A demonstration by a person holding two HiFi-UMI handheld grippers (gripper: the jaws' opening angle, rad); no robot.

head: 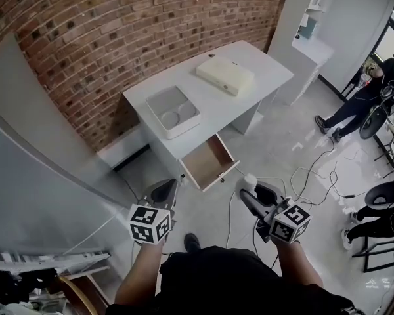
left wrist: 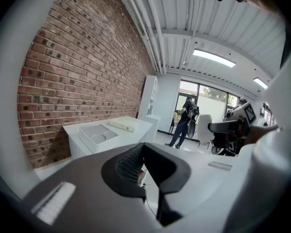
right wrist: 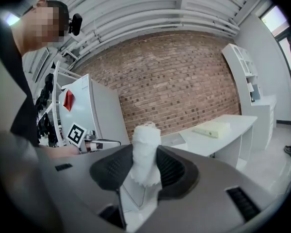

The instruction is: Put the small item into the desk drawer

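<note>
**Desk:** Start at your left; what has the left claw got?

**Operator:** Nothing that I can see; my left gripper point(head: 165, 185) hangs over the floor, short of the desk point(head: 249, 61), and in the left gripper view its ribbed pads point(left wrist: 128, 166) meet at the tips; only floor and a cable show in the slit below them.

**Desk:** And the containers?

**Operator:** Going rightward, a white tray point(head: 167, 98) sits on the near end of the desk; I see one flat compartment and two round recesses in it, all plain white; I can't make out anything lying in them. Just right of it and lower, the drawer point(head: 209, 161) is pulled out of the desk front; its brown bottom shows from wall to wall. Further along the desktop lies a flat white box point(head: 224, 75), lid closed, so I can't tell its contents.

**Desk:** Where is the small item?

**Operator:** In my right gripper point(head: 253, 194); the jaws stand fairly wide, yet both ribbed pads point(right wrist: 114, 171) press on the small item point(right wrist: 145, 152), a white crumpled roll held upright, its top poking above the jaws. From the head view it hangs over the floor, near the drawer's right corner but apart from it, outside its walls.
</note>
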